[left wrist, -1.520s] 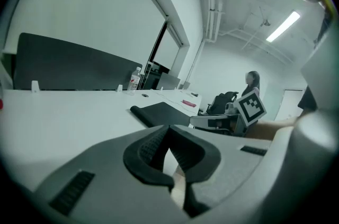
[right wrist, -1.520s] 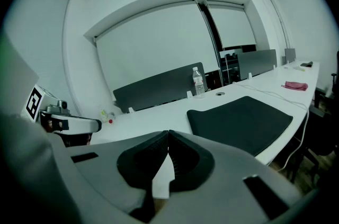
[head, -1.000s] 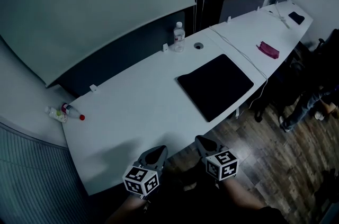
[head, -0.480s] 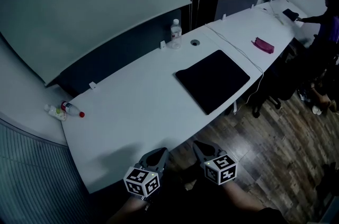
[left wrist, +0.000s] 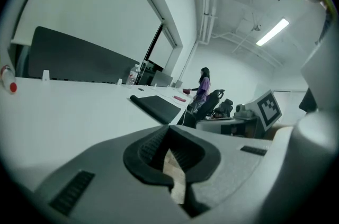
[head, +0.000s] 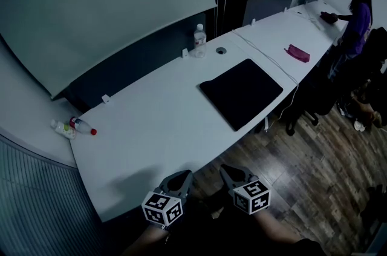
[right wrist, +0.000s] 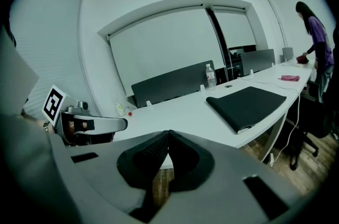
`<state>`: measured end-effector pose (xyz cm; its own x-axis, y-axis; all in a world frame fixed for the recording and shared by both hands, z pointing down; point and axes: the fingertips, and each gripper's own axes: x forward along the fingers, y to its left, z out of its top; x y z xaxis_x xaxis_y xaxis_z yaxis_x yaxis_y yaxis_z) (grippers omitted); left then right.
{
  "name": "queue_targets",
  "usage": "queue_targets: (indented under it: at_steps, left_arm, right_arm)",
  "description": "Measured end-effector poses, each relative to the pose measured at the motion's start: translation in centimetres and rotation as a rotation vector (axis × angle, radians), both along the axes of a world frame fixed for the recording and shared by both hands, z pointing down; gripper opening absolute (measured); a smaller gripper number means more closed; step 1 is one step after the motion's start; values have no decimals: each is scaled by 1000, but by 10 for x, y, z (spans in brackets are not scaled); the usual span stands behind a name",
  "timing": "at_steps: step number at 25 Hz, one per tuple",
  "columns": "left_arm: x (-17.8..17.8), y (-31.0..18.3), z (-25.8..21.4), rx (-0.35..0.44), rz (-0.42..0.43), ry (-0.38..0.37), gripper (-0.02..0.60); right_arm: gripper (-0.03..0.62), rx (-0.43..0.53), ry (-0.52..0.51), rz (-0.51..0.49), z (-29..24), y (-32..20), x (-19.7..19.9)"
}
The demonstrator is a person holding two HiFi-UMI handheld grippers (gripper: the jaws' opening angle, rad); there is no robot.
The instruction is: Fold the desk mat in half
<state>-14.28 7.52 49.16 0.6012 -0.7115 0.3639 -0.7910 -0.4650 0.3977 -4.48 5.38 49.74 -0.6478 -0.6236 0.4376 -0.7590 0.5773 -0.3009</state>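
Desk mat lies unmoved; person newly appeared

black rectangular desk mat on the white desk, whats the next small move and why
Probably carry both grippers toward the near edge of the black desk mat and open them. The left gripper and right gripper are shut, empty, and hang off the white desk, short of the mat.

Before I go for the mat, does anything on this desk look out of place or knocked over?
Two small bottles lie on their sides at the left end of the desk, while the water bottle farther along stands upright. The desk mat lies flat, one corner at the desk's front edge. No spill shows.
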Motion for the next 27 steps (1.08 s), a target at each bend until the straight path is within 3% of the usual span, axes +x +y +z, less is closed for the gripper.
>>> queue_targets:
  at_steps: [27]
  left_arm:
    - [6,2,2,-2,-5,2,6]
  right_arm:
    - [23,-15,6,-23,6,4,1]
